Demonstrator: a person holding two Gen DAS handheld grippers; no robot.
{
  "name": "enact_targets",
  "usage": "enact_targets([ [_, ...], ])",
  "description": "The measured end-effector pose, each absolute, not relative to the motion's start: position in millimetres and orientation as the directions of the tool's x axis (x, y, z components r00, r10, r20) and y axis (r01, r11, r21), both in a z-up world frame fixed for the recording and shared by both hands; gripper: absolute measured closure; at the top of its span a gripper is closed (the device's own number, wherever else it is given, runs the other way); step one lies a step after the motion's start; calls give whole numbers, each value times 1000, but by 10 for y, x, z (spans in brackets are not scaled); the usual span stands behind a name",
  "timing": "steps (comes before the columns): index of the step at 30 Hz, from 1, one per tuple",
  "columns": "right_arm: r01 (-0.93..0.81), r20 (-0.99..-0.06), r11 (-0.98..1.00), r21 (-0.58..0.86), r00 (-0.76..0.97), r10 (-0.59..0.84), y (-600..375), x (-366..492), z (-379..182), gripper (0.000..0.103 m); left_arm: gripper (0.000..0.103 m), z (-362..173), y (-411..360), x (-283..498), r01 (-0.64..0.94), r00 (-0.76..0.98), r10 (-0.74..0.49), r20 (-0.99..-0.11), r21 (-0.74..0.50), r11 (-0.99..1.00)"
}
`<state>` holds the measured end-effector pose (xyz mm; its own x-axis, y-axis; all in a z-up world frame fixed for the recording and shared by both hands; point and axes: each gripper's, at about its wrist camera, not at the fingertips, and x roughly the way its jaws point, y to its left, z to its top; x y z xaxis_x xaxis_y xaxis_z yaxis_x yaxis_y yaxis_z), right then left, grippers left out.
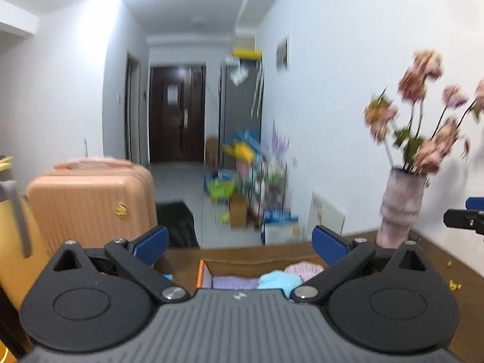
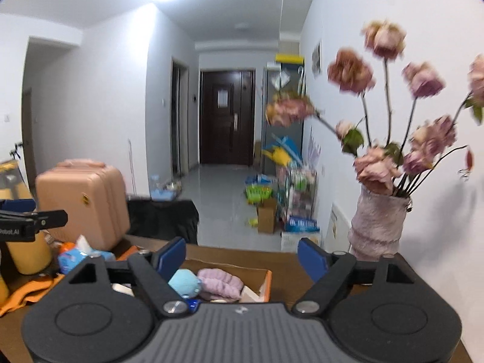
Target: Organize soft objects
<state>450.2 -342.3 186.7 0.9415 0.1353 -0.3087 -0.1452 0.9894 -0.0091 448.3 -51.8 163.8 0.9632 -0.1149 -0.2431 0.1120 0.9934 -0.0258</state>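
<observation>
A cardboard box (image 1: 260, 261) sits on the brown table just below and ahead of both grippers. It holds a light blue plush (image 1: 279, 281), a folded lilac cloth (image 1: 234, 282) and a pink knitted piece (image 1: 304, 269). In the right wrist view the box (image 2: 266, 281) holds the blue plush (image 2: 185, 282) and a pink ribbed cloth (image 2: 219, 282). My left gripper (image 1: 240, 242) is open and empty, held above the box. My right gripper (image 2: 242, 255) is open and empty, above the box's right part. The right gripper's tip shows at the left view's right edge (image 1: 462, 219).
A vase of dried pink flowers (image 2: 378, 227) stands on the table by the right wall. A tissue pack (image 2: 80, 254), an orange cloth (image 2: 33, 290) and a yellow cup (image 2: 28, 255) lie left. A pink suitcase (image 1: 90, 208) stands beyond the table edge.
</observation>
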Motion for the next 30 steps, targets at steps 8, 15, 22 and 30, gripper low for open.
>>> enact_targets([
  [8, -163, -140, 985, -58, 978, 154, -3128, 3570, 1689, 11, 0, 1557, -313, 3708, 92, 980, -98, -172, -46, 995],
  [15, -182, -103, 981, -66, 979, 174, -3009, 3063, 1471, 5, 0, 1360, -141, 3044, 83, 987, -88, -131, -41, 996],
  [22, -135, -136, 990, -28, 982, 130, -2961, 2185, 967, 4, 0, 835, -113, 2097, 54, 988, -45, -147, 54, 997],
  [30, -209, -176, 976, 57, 960, 216, -2732, 1057, 330, 0, 0, 357, -77, 975, 33, 982, -24, -188, 46, 998],
])
